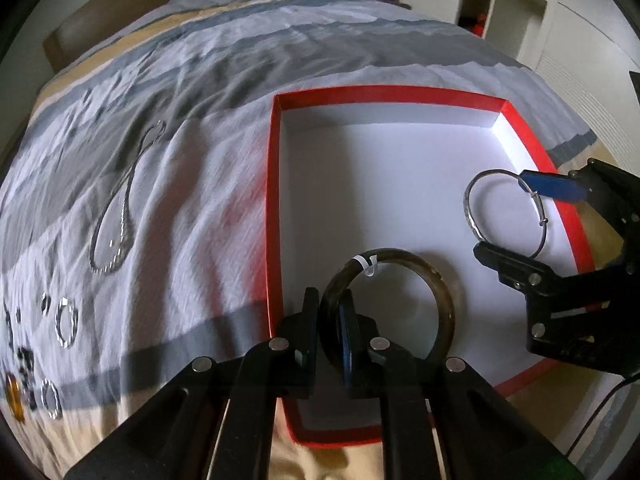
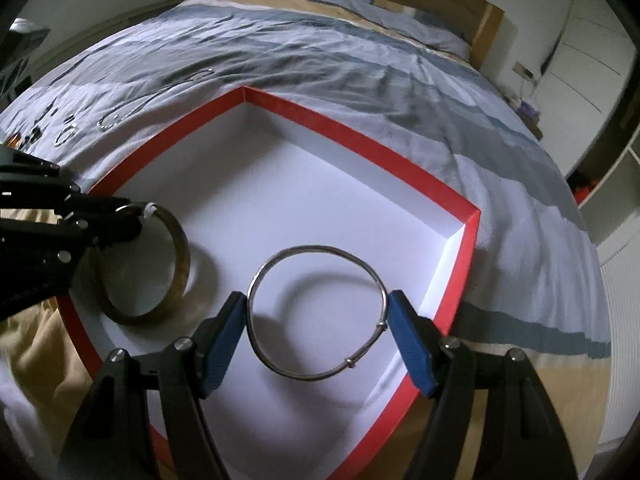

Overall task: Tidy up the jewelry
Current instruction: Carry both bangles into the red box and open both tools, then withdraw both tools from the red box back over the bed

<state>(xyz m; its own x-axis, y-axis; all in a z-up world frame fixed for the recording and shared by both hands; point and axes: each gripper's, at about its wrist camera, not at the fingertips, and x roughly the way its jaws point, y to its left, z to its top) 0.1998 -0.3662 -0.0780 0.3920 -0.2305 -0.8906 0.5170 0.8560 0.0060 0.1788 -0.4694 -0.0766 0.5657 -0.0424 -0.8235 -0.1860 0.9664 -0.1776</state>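
A red box (image 1: 272, 208) with a white inside lies on the bed; it also shows in the right wrist view (image 2: 400, 160). My left gripper (image 1: 329, 312) is shut on a dark brown bangle (image 1: 444, 300) with a white tag, held just above the box floor; the bangle also shows in the right wrist view (image 2: 180, 264). My right gripper (image 2: 316, 312) holds a thin silver bangle (image 2: 316, 250) across its width between the blue pads (image 2: 408, 340), low over the box floor. That bangle also shows in the left wrist view (image 1: 472, 208).
On the bedspread left of the box lie a silver chain necklace (image 1: 120, 216), several small rings and earrings (image 1: 66, 322) and a gold piece (image 1: 12, 396). A wooden headboard (image 2: 484, 24) and white cupboards (image 1: 560, 20) stand beyond the bed.
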